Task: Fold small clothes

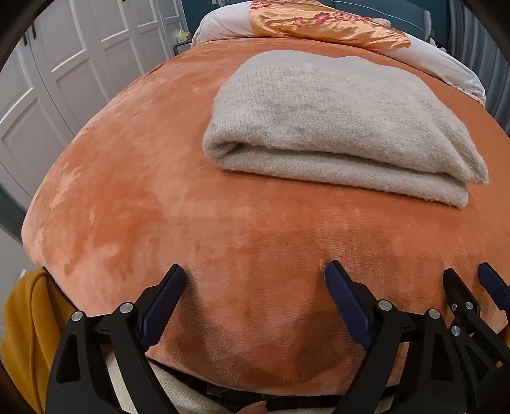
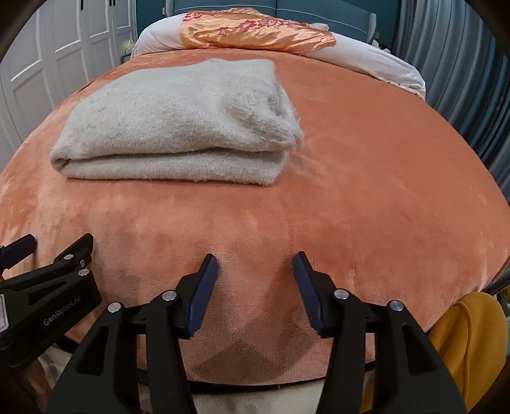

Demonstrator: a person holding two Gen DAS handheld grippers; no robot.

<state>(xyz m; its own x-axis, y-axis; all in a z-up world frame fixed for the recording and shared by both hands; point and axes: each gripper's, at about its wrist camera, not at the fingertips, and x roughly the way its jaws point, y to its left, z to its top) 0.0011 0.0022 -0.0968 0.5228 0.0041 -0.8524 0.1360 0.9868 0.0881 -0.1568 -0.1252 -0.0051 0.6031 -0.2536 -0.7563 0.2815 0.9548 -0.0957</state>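
A cream knit garment (image 1: 344,127) lies folded in a thick rectangle on the orange blanket (image 1: 159,191); it also shows in the right wrist view (image 2: 178,124). My left gripper (image 1: 255,274) is open and empty, low over the blanket near the bed's front edge, well short of the garment. My right gripper (image 2: 255,262) is open and empty beside it, also short of the garment. The right gripper shows at the right of the left wrist view (image 1: 471,277). The left gripper shows at the left of the right wrist view (image 2: 57,245).
A white pillow with an orange floral satin cover (image 1: 325,22) lies at the head of the bed. White wardrobe doors (image 1: 63,63) stand to the left. A yellow cloth (image 2: 471,344) hangs by the bed's front edge. Grey curtains (image 2: 462,63) hang at the right.
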